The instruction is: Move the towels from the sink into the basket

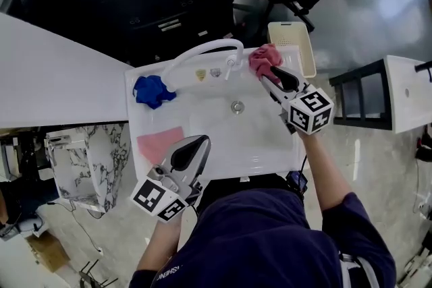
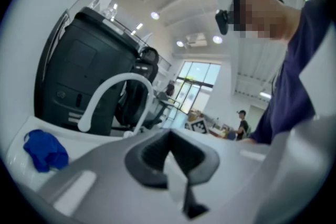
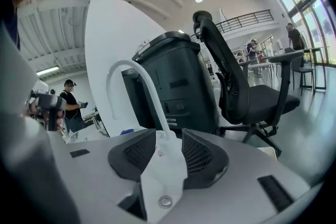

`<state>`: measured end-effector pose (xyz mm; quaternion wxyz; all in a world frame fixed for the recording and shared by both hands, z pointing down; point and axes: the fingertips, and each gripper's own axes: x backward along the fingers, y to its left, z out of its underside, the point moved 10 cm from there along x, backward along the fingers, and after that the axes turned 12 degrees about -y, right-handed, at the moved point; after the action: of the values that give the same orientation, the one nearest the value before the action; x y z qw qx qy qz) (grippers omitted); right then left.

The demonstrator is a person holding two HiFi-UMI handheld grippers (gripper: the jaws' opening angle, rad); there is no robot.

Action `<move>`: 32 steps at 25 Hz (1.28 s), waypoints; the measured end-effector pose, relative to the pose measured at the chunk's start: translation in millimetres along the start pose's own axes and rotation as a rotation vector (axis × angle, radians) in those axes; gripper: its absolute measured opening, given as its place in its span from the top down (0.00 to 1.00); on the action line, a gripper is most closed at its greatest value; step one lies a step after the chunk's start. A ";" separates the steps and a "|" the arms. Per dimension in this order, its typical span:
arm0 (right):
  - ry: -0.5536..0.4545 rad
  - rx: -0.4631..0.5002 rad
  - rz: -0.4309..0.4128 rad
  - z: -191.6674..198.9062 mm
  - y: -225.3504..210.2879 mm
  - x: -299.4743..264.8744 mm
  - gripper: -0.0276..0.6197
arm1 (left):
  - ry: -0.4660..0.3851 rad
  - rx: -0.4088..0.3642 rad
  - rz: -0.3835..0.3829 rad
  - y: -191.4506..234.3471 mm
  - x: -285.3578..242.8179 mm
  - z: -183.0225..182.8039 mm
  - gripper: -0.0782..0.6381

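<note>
Three towels, two grippers, one sink (image 1: pixel 256 145), one tap, one basket. Far left, up on the sink's rim: one blue towel (image 1: pixel 152 91), all bunched up. Just below it, down inside the sink: one pink towel (image 1: pixel 160 144), lying flat. Right beside that pink towel, over the sink's near edge: the left gripper (image 1: pixel 200 140), jaws closed together, nothing held between them. In the middle, at the back of the sink: one white tap (image 1: pixel 202 50), bent over like a hoop, with one round drain (image 1: pixel 237 106) below it. Further right, at the sink's back corner: one red towel (image 1: pixel 262 61), scrunched into a lump, just beside the basket. Right at that lump: the right gripper (image 1: pixel 266 75), jaws a little way apart, pads pressing on nothing, only bare sink and the drain showing through the gap. Far right, next to the sink: one pale basket (image 1: pixel 291 44). Hard to tell whether the red towel touches its wall.
</note>
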<state>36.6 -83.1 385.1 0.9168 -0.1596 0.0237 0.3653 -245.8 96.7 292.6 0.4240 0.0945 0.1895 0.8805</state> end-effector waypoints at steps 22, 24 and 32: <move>0.296 0.165 0.118 73.2 -78.5 -65.7 0.53 | 0.077 -0.002 -0.098 -13.0 -15.0 23.9 0.89; 0.320 0.174 0.127 79.1 -79.0 -69.4 0.53 | 0.084 -0.002 -0.105 -13.9 -14.1 25.4 0.89; 0.391 0.187 0.173 98.9 -85.3 -76.5 0.53 | 0.093 0.005 -0.124 -12.2 -10.9 27.5 0.89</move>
<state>31.1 -161.4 514.6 0.8708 -0.1391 0.2479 0.4010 -221.3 102.0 312.5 0.4682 0.0428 0.2168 0.8555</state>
